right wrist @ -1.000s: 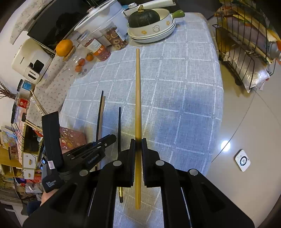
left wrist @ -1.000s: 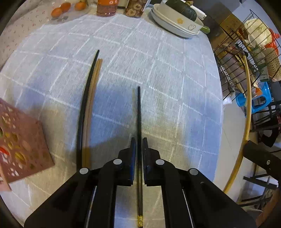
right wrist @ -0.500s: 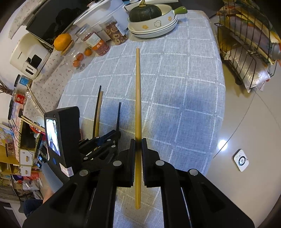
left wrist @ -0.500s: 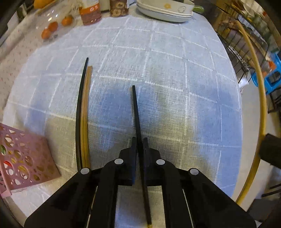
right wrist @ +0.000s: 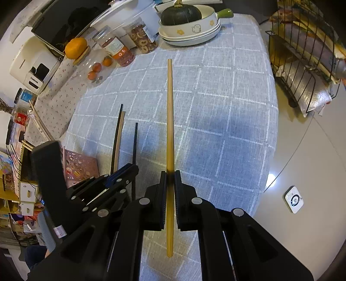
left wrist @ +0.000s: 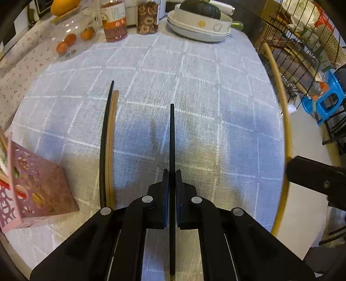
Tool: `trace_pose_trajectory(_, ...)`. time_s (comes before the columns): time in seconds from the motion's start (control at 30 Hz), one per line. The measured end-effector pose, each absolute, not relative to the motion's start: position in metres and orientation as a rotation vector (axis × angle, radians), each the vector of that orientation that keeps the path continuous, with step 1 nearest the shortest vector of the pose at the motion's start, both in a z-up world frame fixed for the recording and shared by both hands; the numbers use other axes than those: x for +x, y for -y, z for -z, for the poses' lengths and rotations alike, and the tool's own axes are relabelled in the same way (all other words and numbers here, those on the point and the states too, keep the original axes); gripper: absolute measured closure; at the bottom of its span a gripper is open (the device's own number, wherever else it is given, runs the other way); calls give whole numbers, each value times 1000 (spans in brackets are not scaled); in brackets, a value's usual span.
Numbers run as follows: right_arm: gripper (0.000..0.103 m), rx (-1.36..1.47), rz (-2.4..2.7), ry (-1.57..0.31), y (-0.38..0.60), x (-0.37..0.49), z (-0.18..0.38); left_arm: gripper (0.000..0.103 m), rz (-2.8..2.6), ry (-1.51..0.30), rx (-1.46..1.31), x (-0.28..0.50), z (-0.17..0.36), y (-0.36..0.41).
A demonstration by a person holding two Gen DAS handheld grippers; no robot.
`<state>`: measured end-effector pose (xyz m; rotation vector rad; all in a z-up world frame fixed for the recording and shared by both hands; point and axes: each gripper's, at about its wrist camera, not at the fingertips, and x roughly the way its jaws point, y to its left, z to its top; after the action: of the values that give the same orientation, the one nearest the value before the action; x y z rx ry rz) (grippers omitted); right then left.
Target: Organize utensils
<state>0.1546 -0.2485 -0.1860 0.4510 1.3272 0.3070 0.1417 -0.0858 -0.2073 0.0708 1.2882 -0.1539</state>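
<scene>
My left gripper (left wrist: 172,173) is shut on a black chopstick (left wrist: 172,138) that points away over the checked tablecloth (left wrist: 194,90). The same black chopstick (right wrist: 135,142) and left gripper (right wrist: 127,170) show in the right wrist view, lower left. My right gripper (right wrist: 170,173) is shut on a long wooden chopstick (right wrist: 170,112), held above the cloth; that wooden chopstick (left wrist: 283,121) curves along the right side of the left wrist view. A second black chopstick (left wrist: 104,138) and a brown chopstick (left wrist: 111,142) lie side by side on the cloth to the left.
A pink perforated holder (left wrist: 36,183) stands at the left near the table edge. At the far end are stacked plates with a pan and a dark squash (right wrist: 181,15), jars (left wrist: 113,21) and small oranges (left wrist: 64,43). A wire rack (right wrist: 302,71) stands off the table's right side.
The left gripper has tilted and rolled slightly, so its black chopstick now points straight ahead and the far end of the table shows more. The right gripper and its wooden chopstick have barely moved.
</scene>
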Motion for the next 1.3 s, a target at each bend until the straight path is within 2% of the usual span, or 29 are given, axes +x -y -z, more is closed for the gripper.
trace_pose_trajectory(0.17,96,443,-297,-1311,249,156,182,99,184,-1232,37,141,187,91)
trace_pose_trajectory(0.7,96,401,-357,-1233,208,160,155,99,187,-1096,19,117,107,40)
trace_pose_trajectory(0.83,96,372,-386,-1199,191,161,142,99,178,-1025,44,105,75,21)
trace_pose_trajectory(1.07,96,351,-396,-1163,179,162,131,99,239,-912,-67,89,30,-7)
trace_pose_trajectory(1.3,96,349,-422,-1070,170,161,113,99,161,-813,-90,93,10,-36)
